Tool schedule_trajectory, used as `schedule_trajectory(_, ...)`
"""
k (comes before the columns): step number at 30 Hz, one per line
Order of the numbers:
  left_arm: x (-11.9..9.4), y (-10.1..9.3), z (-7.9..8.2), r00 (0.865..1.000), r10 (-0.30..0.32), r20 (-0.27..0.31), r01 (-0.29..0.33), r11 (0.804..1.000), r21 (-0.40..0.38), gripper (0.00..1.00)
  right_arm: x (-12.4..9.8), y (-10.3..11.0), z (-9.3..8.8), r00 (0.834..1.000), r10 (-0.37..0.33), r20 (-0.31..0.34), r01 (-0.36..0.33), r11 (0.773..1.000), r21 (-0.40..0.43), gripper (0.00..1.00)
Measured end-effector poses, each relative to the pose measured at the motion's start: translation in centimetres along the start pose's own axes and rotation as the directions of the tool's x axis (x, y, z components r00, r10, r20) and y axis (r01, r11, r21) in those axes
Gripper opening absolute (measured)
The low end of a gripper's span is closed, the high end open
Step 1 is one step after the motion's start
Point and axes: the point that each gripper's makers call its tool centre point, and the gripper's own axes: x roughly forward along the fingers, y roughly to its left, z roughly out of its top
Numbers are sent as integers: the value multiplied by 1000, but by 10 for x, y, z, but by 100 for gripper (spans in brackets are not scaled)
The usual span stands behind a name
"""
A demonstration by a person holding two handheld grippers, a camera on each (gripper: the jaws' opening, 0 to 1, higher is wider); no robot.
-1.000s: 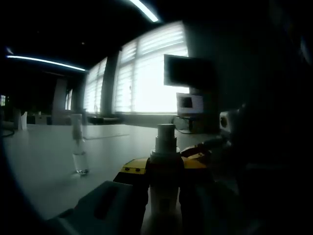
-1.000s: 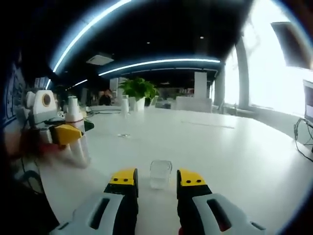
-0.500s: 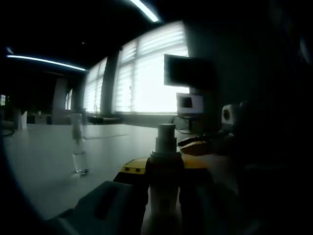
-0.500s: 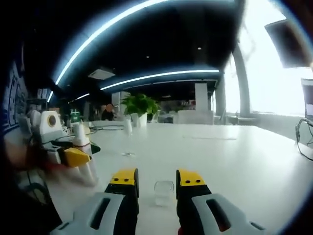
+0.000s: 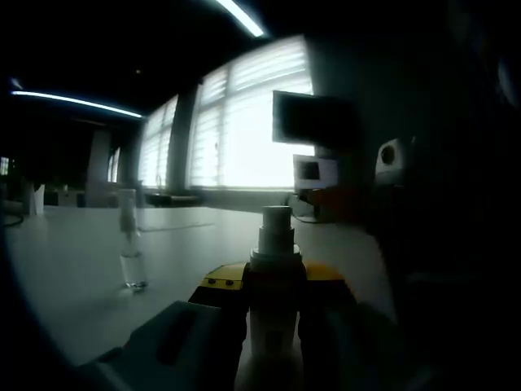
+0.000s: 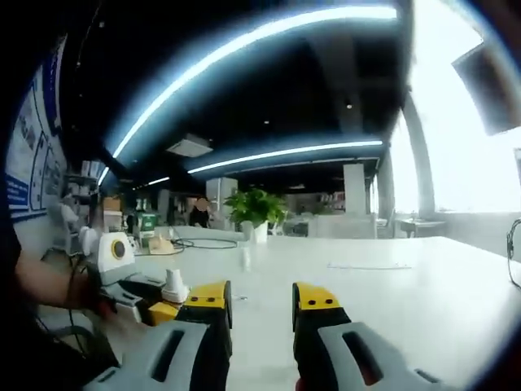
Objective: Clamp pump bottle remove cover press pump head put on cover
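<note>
A white pump bottle stands upright between the yellow-tipped jaws of my left gripper, which is shut on it. Its bare pump head rises above the jaws with no cover on it. In the right gripper view the same pump head and the left gripper show low on the left, held by a person's hand. My right gripper is open, with nothing between its jaws, and it is raised above the white table. It appears dimly at the right of the left gripper view as the right gripper.
A tall clear vial stands on the table to the left of the bottle, and reads as a small upright vial further back. A potted plant and cables lie at the far end. A dark monitor hangs by bright windows.
The right gripper has lifted and tilted up, so the small clear cover on the table has dropped out of its view. In the left gripper view it has risen and drawn away.
</note>
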Motion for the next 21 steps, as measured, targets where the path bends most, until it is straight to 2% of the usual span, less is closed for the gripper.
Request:
schedule_trajectory(2,0,0,0,1000,0,-1,0,1000,0,14,1,5,5,1000,20,11,-20,999,34,23)
schedule_trajectory(14,-1,3,0,1000,10,-6,-10,1000,-10,14,7,24,13,996,90,-2,-90,996,11,22)
schedule_trajectory(21,-1,2,-1,1000,10,-8,-10,1000,1,14,17,43,28,988,154,-3,-154,988,17,20)
